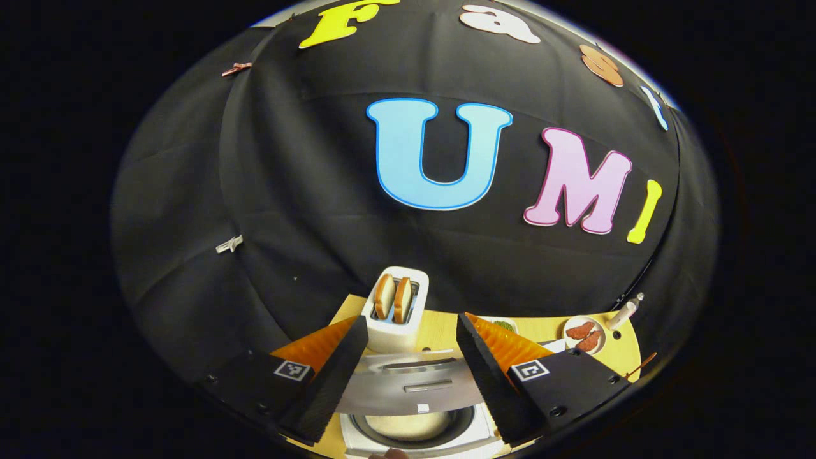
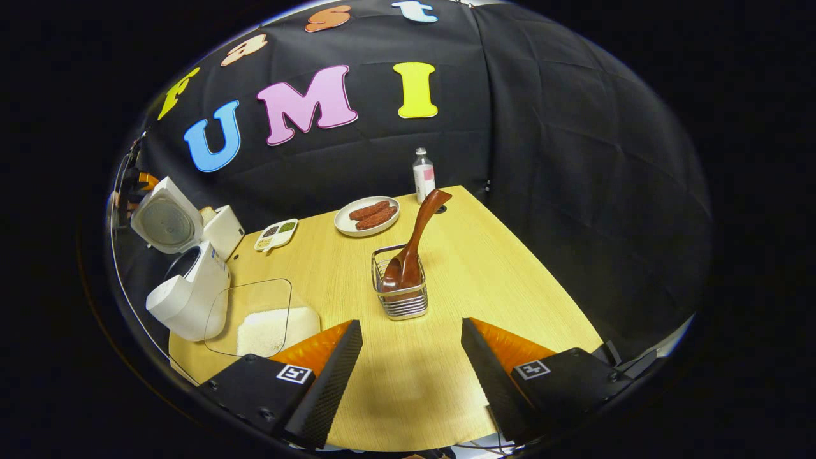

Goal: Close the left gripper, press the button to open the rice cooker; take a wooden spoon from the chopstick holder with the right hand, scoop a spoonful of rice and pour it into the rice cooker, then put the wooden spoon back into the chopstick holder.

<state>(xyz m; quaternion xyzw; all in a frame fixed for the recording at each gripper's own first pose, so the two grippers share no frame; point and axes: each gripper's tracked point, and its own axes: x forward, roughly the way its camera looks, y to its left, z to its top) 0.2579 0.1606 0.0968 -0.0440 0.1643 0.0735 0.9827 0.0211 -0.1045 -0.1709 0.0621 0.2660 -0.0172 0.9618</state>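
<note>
Black cloth walls a light wooden table (image 2: 497, 280); far left, the rice cooker (image 2: 188, 287) stands open. Both the left gripper (image 1: 411, 376) and the right gripper (image 2: 411, 376) gape wide, holding nothing.

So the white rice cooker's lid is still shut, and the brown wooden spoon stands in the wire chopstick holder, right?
Not quite: the white rice cooker has its lid raised open, as the right gripper view shows. The brown wooden spoon does stand in the wire chopstick holder.

rice cooker (image 1: 421, 427) cut off at bottom edge, compartment dish (image 2: 276, 234) contents too small
</note>
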